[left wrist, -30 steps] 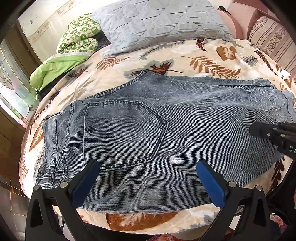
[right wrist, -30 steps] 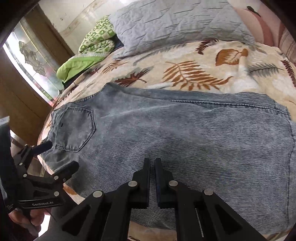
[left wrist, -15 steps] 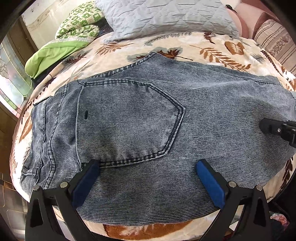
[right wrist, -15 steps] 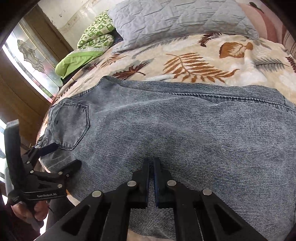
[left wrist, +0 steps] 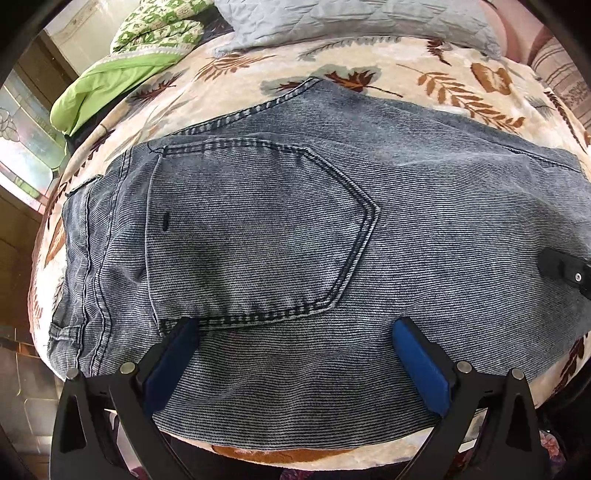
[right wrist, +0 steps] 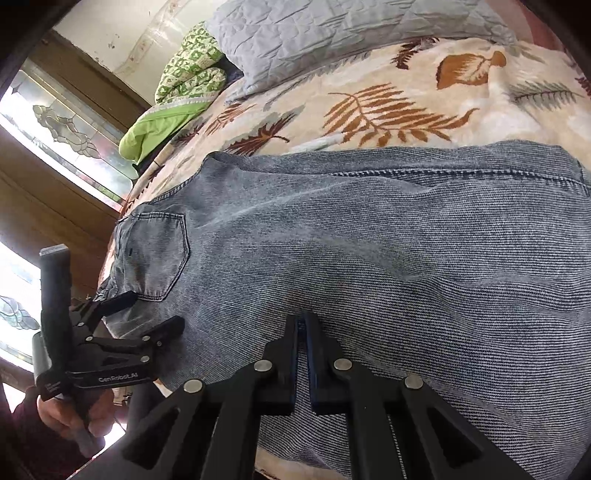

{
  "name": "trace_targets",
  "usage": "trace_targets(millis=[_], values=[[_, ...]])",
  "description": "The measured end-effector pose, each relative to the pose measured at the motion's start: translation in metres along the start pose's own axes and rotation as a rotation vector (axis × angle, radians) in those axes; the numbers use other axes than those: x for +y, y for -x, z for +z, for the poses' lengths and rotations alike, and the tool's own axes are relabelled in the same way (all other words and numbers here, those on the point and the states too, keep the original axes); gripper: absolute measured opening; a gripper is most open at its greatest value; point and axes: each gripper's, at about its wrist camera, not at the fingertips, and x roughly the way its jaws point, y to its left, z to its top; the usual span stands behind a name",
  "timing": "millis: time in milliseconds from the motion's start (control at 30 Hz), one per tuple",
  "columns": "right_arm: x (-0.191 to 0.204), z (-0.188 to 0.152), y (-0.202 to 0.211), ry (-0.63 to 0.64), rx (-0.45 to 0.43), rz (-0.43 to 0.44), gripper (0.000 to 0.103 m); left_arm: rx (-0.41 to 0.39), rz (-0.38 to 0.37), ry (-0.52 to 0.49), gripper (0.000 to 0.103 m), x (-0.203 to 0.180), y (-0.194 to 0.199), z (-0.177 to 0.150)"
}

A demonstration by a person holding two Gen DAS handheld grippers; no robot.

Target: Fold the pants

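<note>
- The jeans [left wrist: 406, 229] lie flat on the leaf-print blanket [left wrist: 369, 62], already doubled leg over leg. The waistband [left wrist: 85, 266] is at the left edge of the bed, the back pocket [left wrist: 251, 229] faces up, and the legs run off to the right.
- The left gripper [left wrist: 291, 350] hangs over the near edge just below the pocket. Its blue pads [left wrist: 421, 365] stand wide apart with denim under them and nothing pinched.
- To do this step well, it probably needs to drop lower and slide one pad under both layers at the near hem before it closes; pinching only the top layer would likely peel the legs apart.
- The right gripper [right wrist: 304, 332] sits further right along the same near edge, its jaws together. Whether any denim is caught between them I cannot tell.
- Both grips should sit on the same edge, level with each other, so that the fabric lifts as one straight line.
- The grey quilted pillow [left wrist: 354, 22] and the green bedding [left wrist: 122, 85] lie at the far side, well apart from the jeans.
</note>
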Motion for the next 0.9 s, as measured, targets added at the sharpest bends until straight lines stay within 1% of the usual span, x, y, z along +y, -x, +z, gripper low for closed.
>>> trace_targets(millis=[167,367,567,700,900], values=[[-0.005,0.000,0.000,0.002,0.014,0.035,0.006,0.044,0.015,0.015,0.103,-0.004,-0.002,0.006],[-0.016,-0.001,-0.001,-0.043,0.014,0.103,0.006,0.101,0.036,0.040,0.103,-0.007,-0.008,0.019],[-0.026,-0.001,-0.004,-0.117,0.019,0.168,0.007,0.115,0.039,0.054,0.103,-0.010,-0.009,0.024],[-0.027,-0.001,-0.004,-0.126,0.021,0.175,0.007,0.115,0.044,0.065,0.103,-0.011,-0.010,0.026],[-0.022,-0.002,-0.002,-0.075,0.008,0.161,0.007,0.122,0.053,0.086,0.103,-0.010,-0.008,0.018]])
